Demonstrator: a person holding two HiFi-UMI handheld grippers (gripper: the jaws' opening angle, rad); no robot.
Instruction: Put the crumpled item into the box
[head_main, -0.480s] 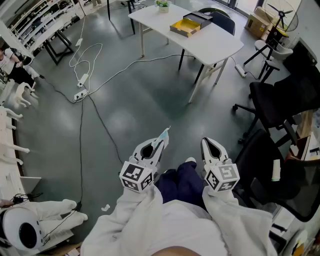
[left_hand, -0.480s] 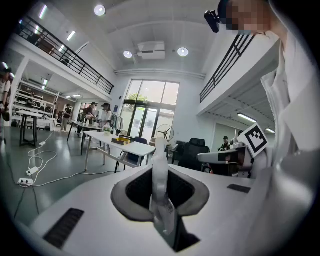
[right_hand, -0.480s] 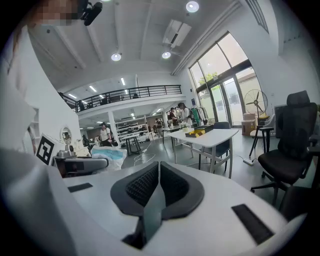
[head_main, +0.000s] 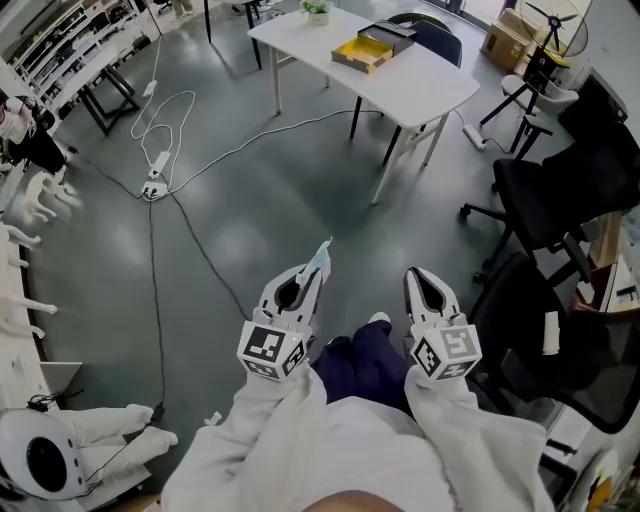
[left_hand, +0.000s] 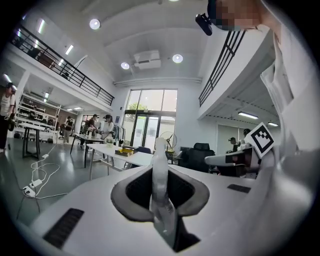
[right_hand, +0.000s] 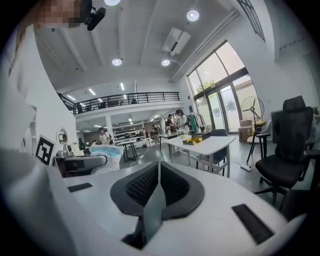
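Head view, looking down past two white sleeves: the left tool (head_main: 312, 280) and the right tool (head_main: 420, 280) are held side by side and apart above the grey floor (head_main: 250, 230). The person's dark trousers (head_main: 365, 365) show between and below them.
- Left tool: closed on the item (head_main: 322, 257), a pale crumpled piece that sticks out beyond its tips.
- Right tool: closed, with nothing seen in it.
- The box (head_main: 365, 52) is yellow and open. It sits on the white bench (head_main: 410, 95), well ahead of both tools.
- A cable (head_main: 190, 230) crosses the floor to a power strip (head_main: 152, 187).
- Black chairs (head_main: 560, 200) stand at the right.

Left gripper view:
- The jaws of the left tool (left_hand: 160, 175) are nearly together and press on a thin white strip of the item (left_hand: 160, 150). The strip stands upright between them and rises past the tips.
- The bench (left_hand: 135, 157) and the box (left_hand: 123, 151) lie far ahead, a little left of the jaw line.
- The right tool (left_hand: 209, 160) shows side-on at the right, and its marker cube (left_hand: 262, 140) is in sight.

Right gripper view:
- The jaws of the right tool (right_hand: 158, 172) are fully together and meet along one line, with nothing between them.
- The left tool (right_hand: 100, 161) shows at the left. The item (right_hand: 107, 150) is bunched white and blue at its tip.
- The bench (right_hand: 210, 145) carries the box (right_hand: 196, 140) far ahead, right of the jaw line.
- A black chair (right_hand: 290, 160) stands at the right edge.
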